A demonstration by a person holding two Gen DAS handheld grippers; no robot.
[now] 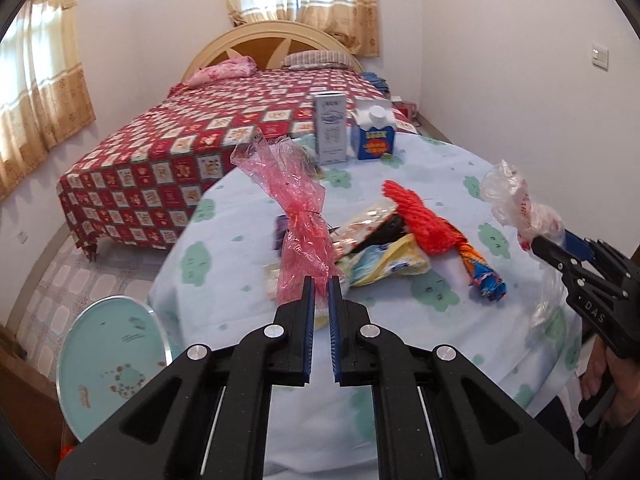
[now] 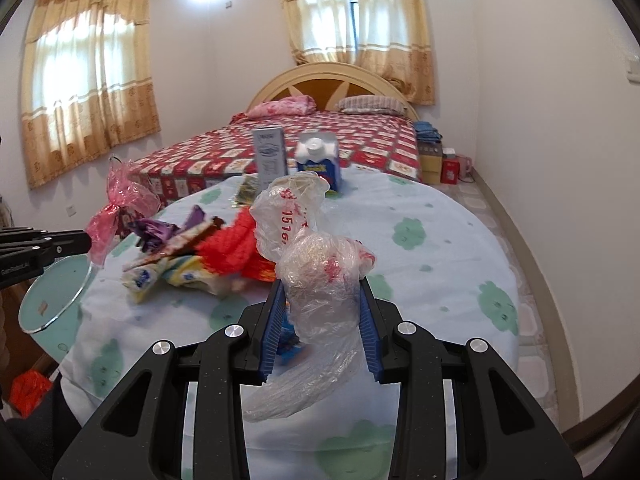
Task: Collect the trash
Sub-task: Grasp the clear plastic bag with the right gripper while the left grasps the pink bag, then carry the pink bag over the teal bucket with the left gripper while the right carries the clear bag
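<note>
A crinkled pink cellophane wrapper (image 1: 296, 200) stands up off the table, its lower end pinched between the shut tips of my left gripper (image 1: 321, 280). My right gripper (image 2: 321, 286) is shut on a bunched clear plastic bag with red print (image 2: 316, 268), which is lifted above the cloth. From the left wrist view that bag (image 1: 508, 196) sits at the right gripper's (image 1: 550, 242) tips. On the table lie a red knitted piece (image 1: 420, 216), a yellow and blue wrapper (image 1: 384, 264), an orange and blue wrapper (image 1: 484, 276) and a purple wrapper (image 2: 160, 228).
The round table (image 1: 440, 168) has a light blue cloth with green cloud prints. A grey carton (image 1: 330, 128) and a blue carton with a white cap (image 1: 374, 134) stand at its far edge. A teal round glass top (image 1: 108, 352) sits low on the left. A bed (image 1: 180, 152) lies behind.
</note>
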